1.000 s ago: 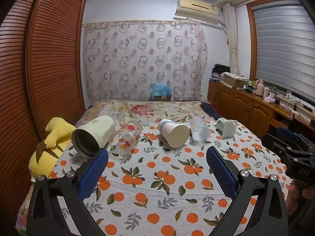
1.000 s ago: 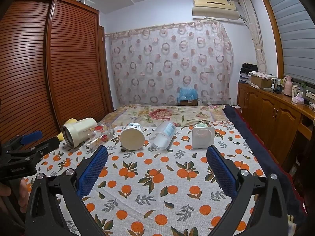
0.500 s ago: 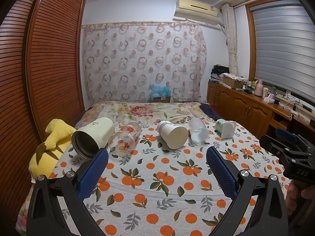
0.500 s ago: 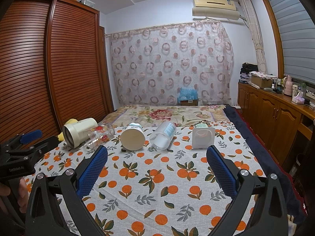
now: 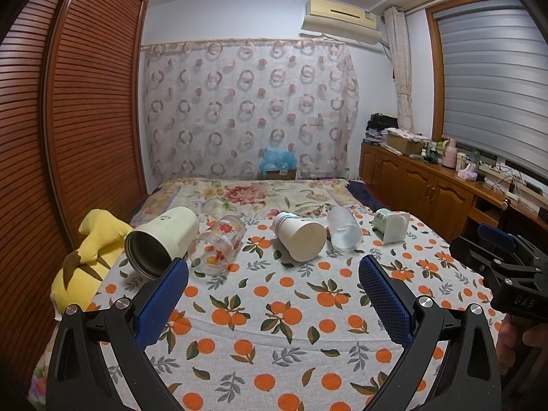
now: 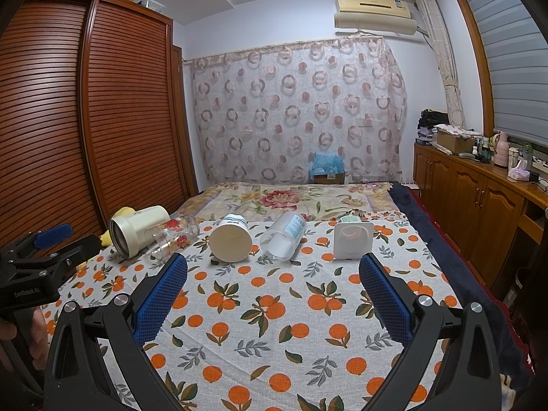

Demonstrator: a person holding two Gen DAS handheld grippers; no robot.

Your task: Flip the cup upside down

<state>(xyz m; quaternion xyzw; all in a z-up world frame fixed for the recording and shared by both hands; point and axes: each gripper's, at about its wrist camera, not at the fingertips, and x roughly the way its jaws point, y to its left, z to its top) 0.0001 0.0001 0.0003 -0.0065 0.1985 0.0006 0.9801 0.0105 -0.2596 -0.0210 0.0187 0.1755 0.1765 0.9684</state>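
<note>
- Spreading wide, the blue pads (image 5: pixel 162 299) of the left gripper (image 5: pixel 274 294) are seen with nothing between them, held over the near part of the cloth (image 5: pixel 274 325).
- The right gripper (image 6: pixel 274 294) is likewise held with its pads (image 6: pixel 161 299) wide apart and empty, above the same orange-printed cloth (image 6: pixel 274 325).
- In the left view, the right gripper (image 5: pixel 503 267) is seen at the right edge; in the right view, the left gripper (image 6: pixel 37 260) is seen at the left edge.
- Five cups are laid on their sides in a row across the far part of the cloth, well apart from both grippers.
- From left to right they are: a cream mug (image 5: pixel 161 241) (image 6: pixel 137 234) with its dark mouth turned near, a printed glass (image 5: pixel 217 248) (image 6: pixel 173 238) just beside it, a paper cup (image 5: pixel 299 239) (image 6: pixel 231 241), a frosted cup (image 5: pixel 344 231) (image 6: pixel 284 239), and a white square cup (image 5: pixel 392 227) (image 6: pixel 352 239).
- The paper cup's mouth is turned near; whether it touches the frosted cup cannot be told.
- A yellow plush (image 5: pixel 85 267) is lying at the left edge, beside the mug.
- A floral blanket (image 5: pixel 246 193) is spread beyond the cloth, with a curtain (image 5: pixel 250 109) at the far wall.
- A louvred wardrobe (image 6: pixel 68 120) is set along the left, and a wooden cabinet (image 6: pixel 479 198) along the right.
</note>
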